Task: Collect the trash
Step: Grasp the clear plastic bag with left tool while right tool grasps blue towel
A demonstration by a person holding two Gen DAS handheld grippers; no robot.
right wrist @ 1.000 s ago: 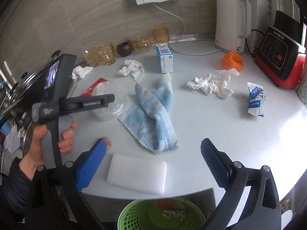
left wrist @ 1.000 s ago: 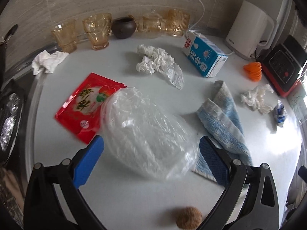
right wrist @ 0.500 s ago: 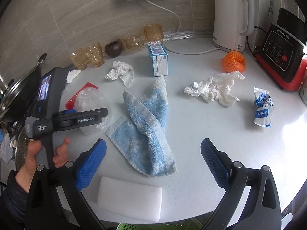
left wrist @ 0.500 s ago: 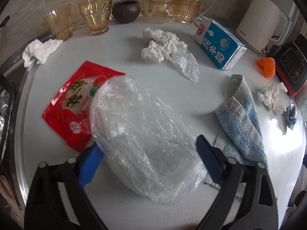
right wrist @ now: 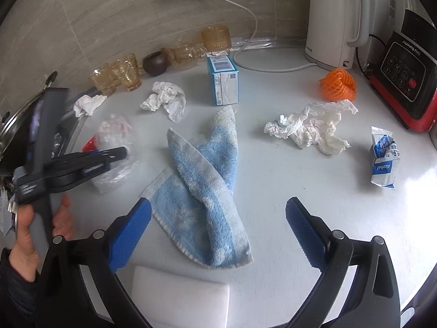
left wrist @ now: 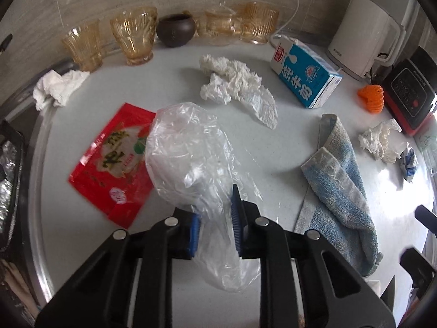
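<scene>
My left gripper [left wrist: 214, 220] is shut on a crumpled clear plastic bag [left wrist: 188, 153], pinching its near end over the white counter; the bag partly covers a red snack packet [left wrist: 112, 164]. In the right wrist view the left gripper [right wrist: 120, 153] and the bag [right wrist: 114, 136] show at the left. My right gripper [right wrist: 218, 235] is open and empty above a blue towel [right wrist: 204, 186]. Crumpled tissues [left wrist: 229, 82] [right wrist: 308, 128], a blue milk carton [left wrist: 306, 76], an orange net [right wrist: 338, 84] and an alcohol wipe packet [right wrist: 383, 161] lie around.
Amber glasses [left wrist: 133, 38] and a dark bowl [left wrist: 176, 28] line the back wall. A white kettle [right wrist: 333, 22] and a red-black appliance [right wrist: 404, 76] stand at the right. A white sponge block [right wrist: 180, 300] lies at the near edge. A stove pan [right wrist: 16, 120] is at the left.
My left gripper moved forward over the plastic bag and closed on it. My right gripper moved forward over the towel and stayed open; the green basket has left its view.
</scene>
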